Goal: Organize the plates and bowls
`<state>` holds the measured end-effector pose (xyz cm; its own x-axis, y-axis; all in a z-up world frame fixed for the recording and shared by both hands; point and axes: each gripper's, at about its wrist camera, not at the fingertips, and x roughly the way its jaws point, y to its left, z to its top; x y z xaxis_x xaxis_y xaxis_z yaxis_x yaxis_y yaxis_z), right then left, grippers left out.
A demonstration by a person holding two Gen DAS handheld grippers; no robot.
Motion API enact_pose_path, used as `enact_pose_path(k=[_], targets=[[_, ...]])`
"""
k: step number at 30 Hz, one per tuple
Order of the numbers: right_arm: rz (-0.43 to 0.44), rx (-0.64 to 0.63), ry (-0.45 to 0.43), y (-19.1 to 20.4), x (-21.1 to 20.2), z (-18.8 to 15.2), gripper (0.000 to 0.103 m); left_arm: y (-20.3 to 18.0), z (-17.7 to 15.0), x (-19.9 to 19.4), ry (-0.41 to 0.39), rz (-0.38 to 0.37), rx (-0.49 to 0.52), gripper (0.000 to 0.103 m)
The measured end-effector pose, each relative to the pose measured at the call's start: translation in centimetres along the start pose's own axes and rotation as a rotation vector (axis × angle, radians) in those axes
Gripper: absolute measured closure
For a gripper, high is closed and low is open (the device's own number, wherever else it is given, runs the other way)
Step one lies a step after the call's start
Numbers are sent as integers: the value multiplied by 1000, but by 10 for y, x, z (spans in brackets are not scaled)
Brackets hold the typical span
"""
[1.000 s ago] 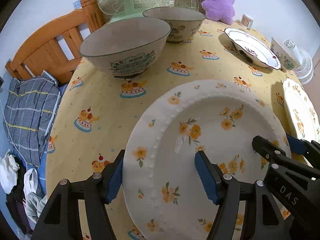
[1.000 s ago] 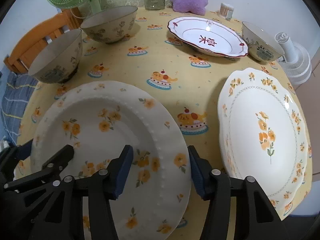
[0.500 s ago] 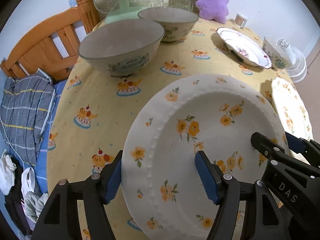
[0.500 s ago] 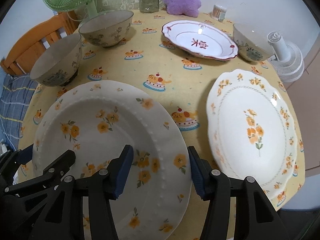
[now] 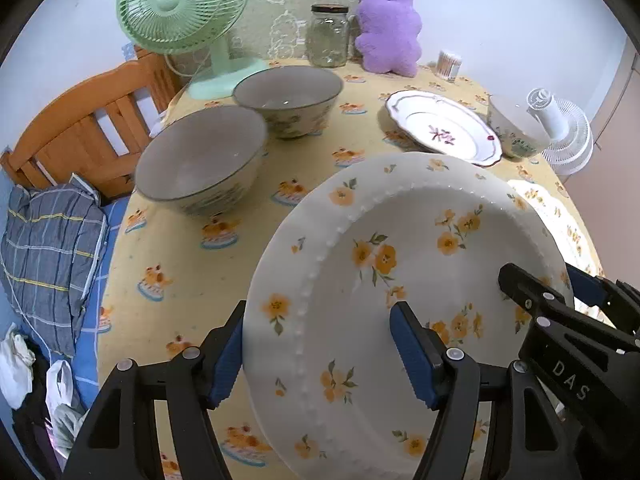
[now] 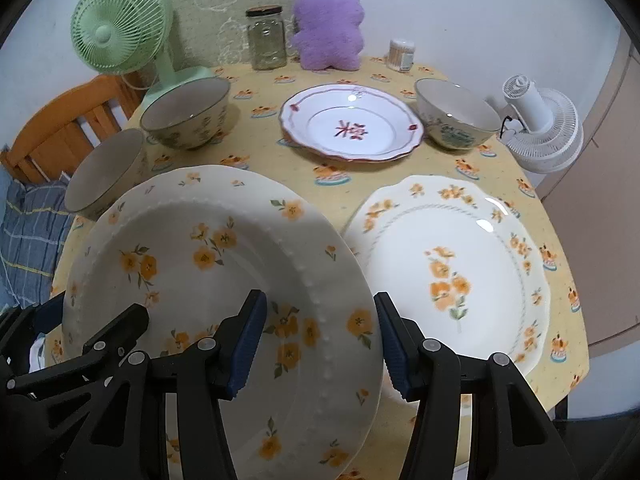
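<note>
Floral plate (image 6: pixel 224 264) face-up, prob tilted, both grippers clamping rims.

White plate (image 6: pixel 224 264) with orange flowers, 12 o'clock plate (image 6: pixel 352 120) white with red rim, yellow cake-print tablecloth (image 6: pixel 280 160), mint fan (image 6: pixel 120 28), purple plush (image 6: pixel 328 24).

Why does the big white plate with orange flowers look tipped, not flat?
Tilted: the beaded white plate with orange flowers is clamped by the left gripper and right gripper, its far rim overlapping the scalloped plate.
</note>
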<state>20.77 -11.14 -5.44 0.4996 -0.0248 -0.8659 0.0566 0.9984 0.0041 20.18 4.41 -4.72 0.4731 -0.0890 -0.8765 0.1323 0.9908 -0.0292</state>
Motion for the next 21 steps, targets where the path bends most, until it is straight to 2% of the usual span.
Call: enact_pose_path(k=[8,21], targets=[[12,-5,-2,-53,-1,12,45,-54,12,2,-8,11,-10,33],[-6,12,26,-150,12,22,45,-144,25,24,30,-6,7,33]])
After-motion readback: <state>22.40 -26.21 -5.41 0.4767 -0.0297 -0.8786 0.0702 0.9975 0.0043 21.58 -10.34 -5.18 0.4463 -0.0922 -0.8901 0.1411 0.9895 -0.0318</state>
